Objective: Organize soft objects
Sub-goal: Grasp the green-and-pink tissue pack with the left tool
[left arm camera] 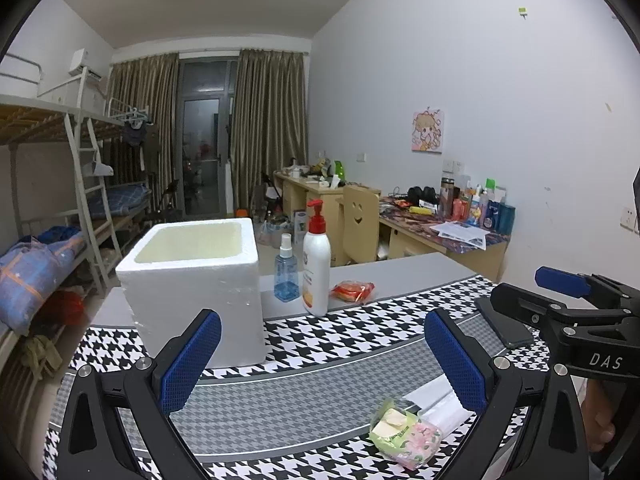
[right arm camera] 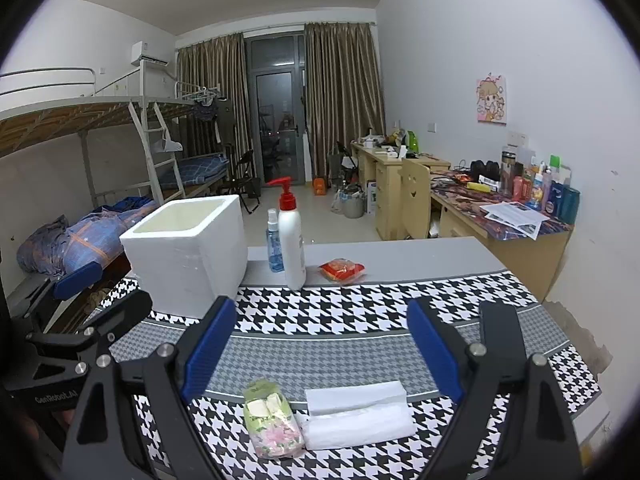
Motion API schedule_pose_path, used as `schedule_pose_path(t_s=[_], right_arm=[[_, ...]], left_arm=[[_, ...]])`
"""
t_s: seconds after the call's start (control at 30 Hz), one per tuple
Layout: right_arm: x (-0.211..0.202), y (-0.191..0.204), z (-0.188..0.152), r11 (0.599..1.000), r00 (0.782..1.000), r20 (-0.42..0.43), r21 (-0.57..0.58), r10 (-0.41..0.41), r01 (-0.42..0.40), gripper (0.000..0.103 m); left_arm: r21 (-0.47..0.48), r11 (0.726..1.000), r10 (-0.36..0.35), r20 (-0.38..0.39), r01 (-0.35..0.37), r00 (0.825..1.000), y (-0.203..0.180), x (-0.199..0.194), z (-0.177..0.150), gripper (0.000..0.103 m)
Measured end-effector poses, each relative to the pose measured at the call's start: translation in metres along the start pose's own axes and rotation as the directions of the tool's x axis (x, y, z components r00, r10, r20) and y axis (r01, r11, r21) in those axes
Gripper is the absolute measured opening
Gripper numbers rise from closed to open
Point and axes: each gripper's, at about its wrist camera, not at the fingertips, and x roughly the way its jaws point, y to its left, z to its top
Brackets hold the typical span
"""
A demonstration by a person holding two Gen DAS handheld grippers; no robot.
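Observation:
A green and pink tissue pack (right arm camera: 273, 420) lies on the houndstooth mat near the front edge, next to a white tissue pack (right arm camera: 358, 414). Both lie low between my right gripper's open fingers (right arm camera: 322, 344). In the left wrist view the green pack (left arm camera: 404, 434) lies low right, the white pack (left arm camera: 442, 404) behind it, partly hidden by my right finger. My left gripper (left arm camera: 320, 360) is open and empty. A white foam box (left arm camera: 196, 280) stands open at the left; it also shows in the right wrist view (right arm camera: 188, 252). A red snack packet (right arm camera: 342, 270) lies further back.
A white pump bottle (right arm camera: 292, 240) and a blue spray bottle (right arm camera: 274, 244) stand right of the foam box. A dark phone (left arm camera: 504, 326) lies on the mat at the right. Bunk beds stand left of the table, desks and a chair behind it.

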Motion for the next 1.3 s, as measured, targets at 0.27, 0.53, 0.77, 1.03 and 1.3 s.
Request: schedule_pose_path(t_s=[0.27, 0.53, 0.77, 1.03, 1.3], right_arm=[[0.002, -0.011, -0.009, 1.0, 1.0, -0.007, 0.02, -0.015, 0.015, 0.09], [0.006, -0.019, -0.019, 0.999, 0.999, -0.037, 0.035, -0.035, 0.037, 0.09], [0.011, -0.025, -0.026, 0.998, 0.997, -0.054, 0.042, -0.054, 0.056, 0.09], [0.014, -0.031, -0.034, 0.996, 0.995, -0.075, 0.057, -0.064, 0.069, 0.09], [0.021, -0.036, -0.043, 0.995, 0.992, -0.1, 0.064, -0.073, 0.08, 0.09]], left_arm=[[0.019, 1.0, -0.009, -0.024, 0.01, 1.0, -0.005, 0.007, -0.006, 0.102], [0.032, 0.999, -0.026, -0.067, 0.028, 0.997, -0.014, 0.018, -0.018, 0.102], [0.032, 0.999, -0.025, -0.106, 0.028, 0.994, -0.018, 0.027, -0.028, 0.102], [0.035, 0.998, -0.037, -0.156, 0.043, 0.987, -0.025, 0.039, -0.038, 0.102], [0.037, 0.999, -0.032, -0.192, 0.039, 0.981, -0.027, 0.046, -0.049, 0.102]])
